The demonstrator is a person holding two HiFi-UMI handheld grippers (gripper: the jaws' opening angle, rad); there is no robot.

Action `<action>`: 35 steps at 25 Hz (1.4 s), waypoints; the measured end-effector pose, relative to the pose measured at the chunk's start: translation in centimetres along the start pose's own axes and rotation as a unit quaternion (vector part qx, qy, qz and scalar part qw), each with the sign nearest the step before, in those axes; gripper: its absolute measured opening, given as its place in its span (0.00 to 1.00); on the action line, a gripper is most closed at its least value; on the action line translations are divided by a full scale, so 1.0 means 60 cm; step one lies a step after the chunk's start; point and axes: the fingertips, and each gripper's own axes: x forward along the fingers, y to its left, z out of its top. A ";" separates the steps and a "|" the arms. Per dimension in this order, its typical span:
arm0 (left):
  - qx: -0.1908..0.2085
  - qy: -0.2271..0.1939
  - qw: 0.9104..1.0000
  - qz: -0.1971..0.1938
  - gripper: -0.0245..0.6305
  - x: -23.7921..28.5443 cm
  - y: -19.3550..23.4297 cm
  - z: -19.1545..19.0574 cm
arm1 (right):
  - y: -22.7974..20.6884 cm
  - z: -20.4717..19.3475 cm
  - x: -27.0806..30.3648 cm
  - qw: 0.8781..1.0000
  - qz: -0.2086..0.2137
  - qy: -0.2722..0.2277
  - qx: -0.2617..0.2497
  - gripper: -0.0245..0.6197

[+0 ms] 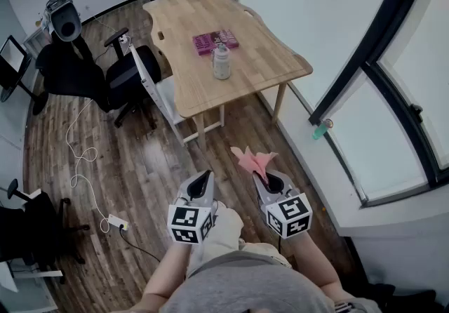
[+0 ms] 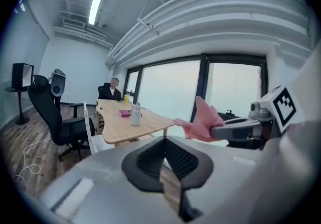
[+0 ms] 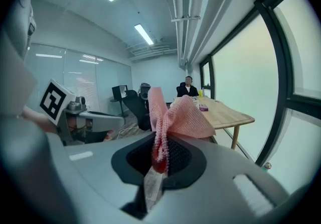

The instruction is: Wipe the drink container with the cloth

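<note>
Right gripper (image 3: 159, 160): jaws clamped on the pink cloth (image 3: 176, 116), which fans up and forward out of the pads.
Left gripper (image 2: 163, 162): jaws pressed together, nothing between them.
Drink container (image 1: 222, 62): whitish bottle, upright on the wooden table (image 1: 266, 66), well ahead of both jaw pairs. Label print too small to read.
Magenta flat box (image 1: 215, 41): lies just beyond the bottle, cover text illegible.
Marker cube (image 1: 289, 215): black-and-white square code, no lettering.

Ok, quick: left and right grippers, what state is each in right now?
Left gripper: jaws shut, nothing between them.
Right gripper: jaws shut on the cloth.
</note>
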 end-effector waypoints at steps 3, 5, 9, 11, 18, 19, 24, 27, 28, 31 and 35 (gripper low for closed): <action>-0.002 -0.004 1.000 0.001 0.04 -0.050 -0.030 -0.026 | 0.030 -0.026 -0.045 1.000 -0.007 -0.003 0.003 0.07; -0.005 -0.009 1.000 0.004 0.04 -0.080 -0.044 -0.035 | 0.049 -0.042 -0.072 1.000 -0.008 0.000 0.003 0.07; -0.010 -0.016 1.000 0.008 0.04 -0.123 -0.054 -0.044 | 0.077 -0.067 -0.110 1.000 -0.005 0.008 0.005 0.07; -0.015 -0.014 1.000 0.008 0.04 -0.134 -0.056 -0.051 | 0.084 -0.076 -0.122 1.000 -0.004 0.010 0.009 0.07; -0.019 -0.022 1.000 0.010 0.04 -0.146 -0.073 -0.054 | 0.092 -0.093 -0.146 1.000 0.001 0.015 0.006 0.07; -0.020 -0.023 0.999 0.009 0.04 -0.146 -0.077 -0.055 | 0.092 -0.095 -0.147 1.000 0.002 0.015 0.005 0.07; -0.033 -0.029 0.999 0.011 0.04 -0.145 -0.086 -0.054 | 0.096 -0.092 -0.150 1.000 0.018 0.008 0.006 0.08; -0.039 -0.031 0.999 0.017 0.04 -0.144 -0.087 -0.055 | 0.094 -0.090 -0.147 1.000 0.024 0.006 0.011 0.08; -0.041 -0.030 0.999 0.019 0.04 -0.142 -0.086 -0.056 | 0.092 -0.089 -0.145 1.000 0.025 0.004 0.015 0.08; -0.046 -0.027 0.998 0.023 0.04 -0.134 -0.080 -0.058 | 0.086 -0.081 -0.135 0.999 0.032 -0.004 0.026 0.08; -0.052 -0.026 0.998 0.026 0.04 -0.116 -0.066 -0.055 | 0.074 -0.069 -0.114 0.999 0.037 -0.010 0.028 0.08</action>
